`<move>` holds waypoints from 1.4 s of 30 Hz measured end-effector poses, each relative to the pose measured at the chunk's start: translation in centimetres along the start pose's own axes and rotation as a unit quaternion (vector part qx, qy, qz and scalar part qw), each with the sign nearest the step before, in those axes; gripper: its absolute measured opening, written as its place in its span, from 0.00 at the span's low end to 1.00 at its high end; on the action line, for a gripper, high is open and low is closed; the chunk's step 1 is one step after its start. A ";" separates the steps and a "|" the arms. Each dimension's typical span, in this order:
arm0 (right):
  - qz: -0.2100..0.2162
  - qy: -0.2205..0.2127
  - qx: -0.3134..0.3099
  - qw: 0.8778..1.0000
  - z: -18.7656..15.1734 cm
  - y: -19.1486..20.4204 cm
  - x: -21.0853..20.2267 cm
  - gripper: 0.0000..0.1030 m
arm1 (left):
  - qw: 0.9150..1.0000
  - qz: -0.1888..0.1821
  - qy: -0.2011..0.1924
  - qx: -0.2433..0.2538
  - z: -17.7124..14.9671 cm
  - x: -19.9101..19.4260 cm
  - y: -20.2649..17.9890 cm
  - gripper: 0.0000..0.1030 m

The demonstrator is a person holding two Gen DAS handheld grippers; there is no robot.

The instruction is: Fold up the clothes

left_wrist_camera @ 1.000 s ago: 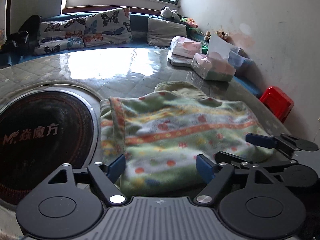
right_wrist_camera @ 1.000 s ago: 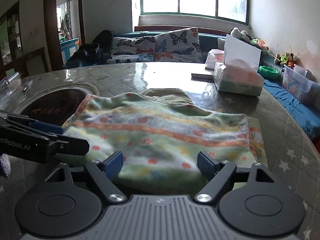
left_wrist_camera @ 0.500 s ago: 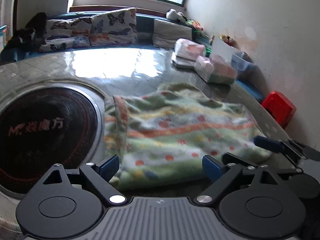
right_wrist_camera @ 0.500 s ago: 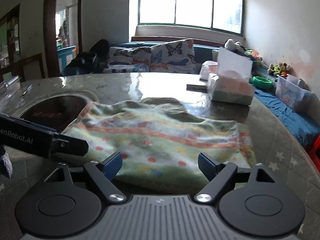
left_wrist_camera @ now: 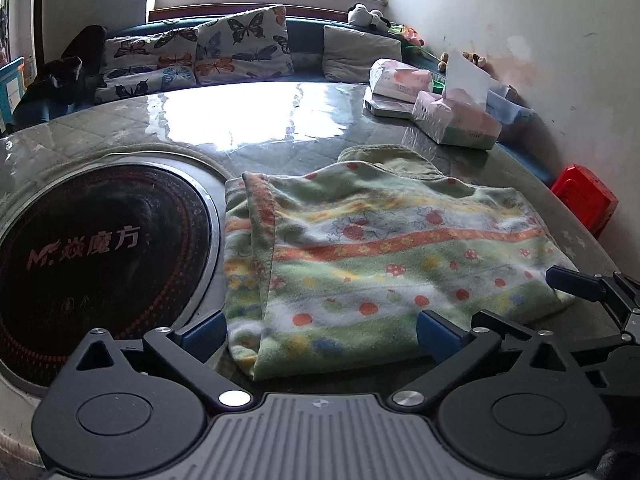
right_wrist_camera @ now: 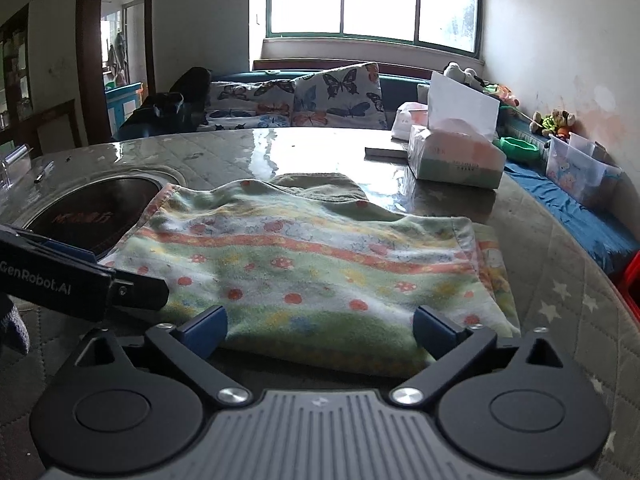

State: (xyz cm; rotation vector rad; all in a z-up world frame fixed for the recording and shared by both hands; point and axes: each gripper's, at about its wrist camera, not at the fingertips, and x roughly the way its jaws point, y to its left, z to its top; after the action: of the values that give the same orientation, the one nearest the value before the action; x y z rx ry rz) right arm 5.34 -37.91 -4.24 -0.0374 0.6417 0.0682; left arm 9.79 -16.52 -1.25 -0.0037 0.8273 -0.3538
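The patterned garment (left_wrist_camera: 384,256) lies folded into a flat rectangle on the table (left_wrist_camera: 240,128), just right of the round black hob (left_wrist_camera: 96,248). Over the last second both grippers have drawn back from its near edge: left gripper (left_wrist_camera: 320,332) and right gripper (right_wrist_camera: 320,328) hover with fingers wide, holding nothing. The fold looks complete, or another awaits.

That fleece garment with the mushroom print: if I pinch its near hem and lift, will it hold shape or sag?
The fleece garment will likely sag: it lies in soft, rumpled layers. It looks light. The glossy table cover may let it slide when pushed. Both the left gripper and right gripper are open.
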 end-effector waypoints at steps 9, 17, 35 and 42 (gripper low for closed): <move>-0.005 0.001 0.007 1.000 -0.4 0.1 -0.6 1.00 | 1.000 -0.005 0.004 -0.004 -0.6 -0.5 0.3 1.00; -0.008 0.004 0.016 1.000 -1.0 0.2 -1.1 1.00 | 1.000 -0.002 0.006 -0.001 -1.2 -1.1 0.4 1.00; -0.009 0.007 0.022 1.000 -2.5 0.9 -3.0 1.00 | 1.000 0.003 0.006 -0.001 -3.1 -3.1 0.6 1.00; -0.012 0.007 0.020 1.000 -3.1 1.5 -3.8 1.00 | 1.000 0.005 -0.002 0.001 -3.8 -4.1 0.6 1.00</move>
State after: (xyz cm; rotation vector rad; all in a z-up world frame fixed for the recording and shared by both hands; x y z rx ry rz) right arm 0.35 -36.79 -4.48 -0.0065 0.6556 0.0311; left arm 4.67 -14.14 -1.01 0.0011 0.8231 -0.3454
